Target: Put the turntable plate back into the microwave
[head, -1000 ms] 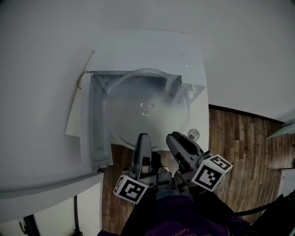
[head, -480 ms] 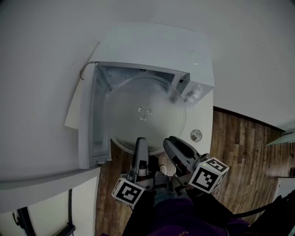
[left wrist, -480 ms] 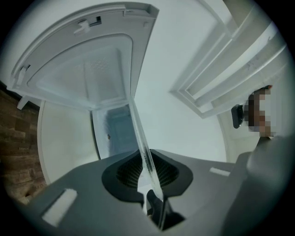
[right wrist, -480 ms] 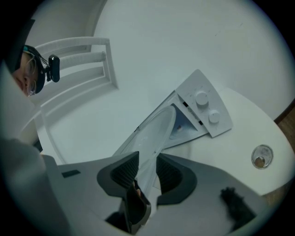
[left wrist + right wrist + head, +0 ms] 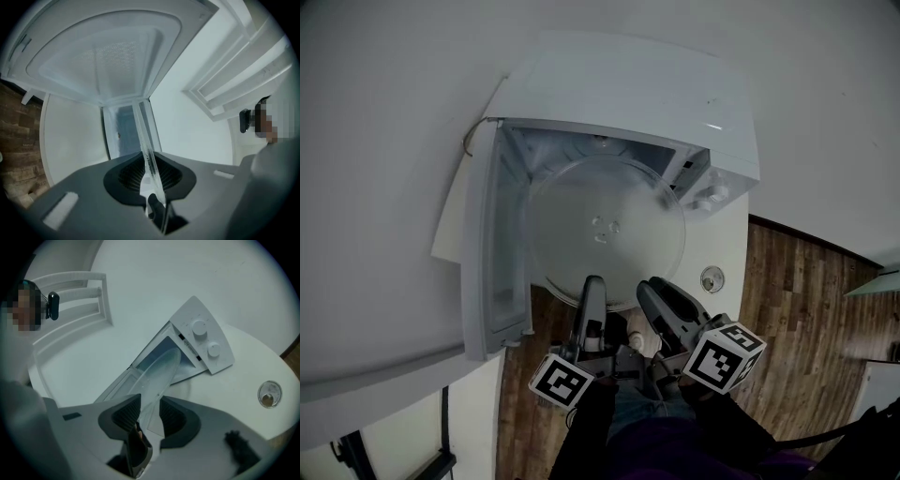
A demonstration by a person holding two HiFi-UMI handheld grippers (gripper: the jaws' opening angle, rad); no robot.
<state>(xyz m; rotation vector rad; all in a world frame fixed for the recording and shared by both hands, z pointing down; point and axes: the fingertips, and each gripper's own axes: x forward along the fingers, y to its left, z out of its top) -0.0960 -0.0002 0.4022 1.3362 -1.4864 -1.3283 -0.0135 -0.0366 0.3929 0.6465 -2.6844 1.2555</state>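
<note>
The clear glass turntable plate hangs roughly level in front of the white microwave's open cavity, its far edge at the opening. My left gripper is shut on the plate's near rim, and the glass edge runs straight between its pads. My right gripper has the near rim just to the right. There the plate lies tilted between the pads and fills the gap, while the jaws are opening slightly. The microwave door stands open at the left.
The control panel with two knobs is right of the cavity. A small round metal fitting sits in the white countertop beside the microwave. Wooden floor lies at the right and below. A white wall is behind.
The plate and both grippers have sunk toward the microwave opening. More of the cavity's top edge and the knob panel now shows above the plate. Both grips look unchanged.
</note>
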